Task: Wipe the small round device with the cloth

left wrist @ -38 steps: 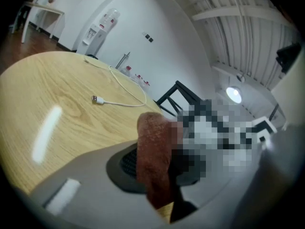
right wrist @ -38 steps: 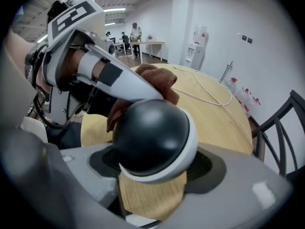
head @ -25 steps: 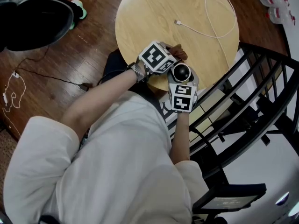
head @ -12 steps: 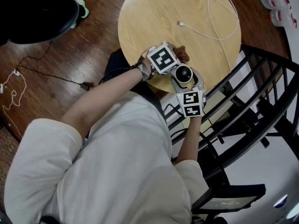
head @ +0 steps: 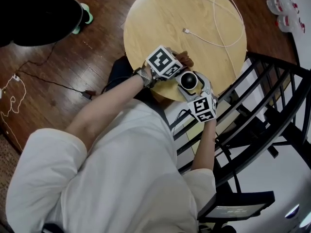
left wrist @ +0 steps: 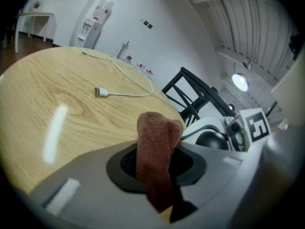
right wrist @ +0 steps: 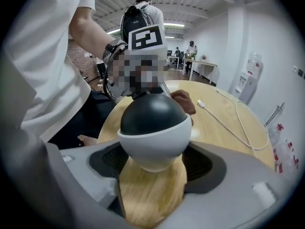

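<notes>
Right gripper (right wrist: 153, 168) is clamped on the small round device (right wrist: 152, 120), a dark dome in a white bowl, held right at the near rim of the round wooden table (head: 155, 18), with a black railing (head: 265, 93) close past that edge. Left gripper (left wrist: 159, 173) pinches the brown cloth (left wrist: 155, 140) just beside the device. Beyond them the tabletop runs open to a white cable (head: 221, 35) looping toward the far edge.

Nubby rust-brown cloth (left wrist: 156, 147); small round device (right wrist: 152, 130) of smooth plastic, glossy dark dome, matt white base; pale, satin-finished wooden table (head: 160, 23).
</notes>
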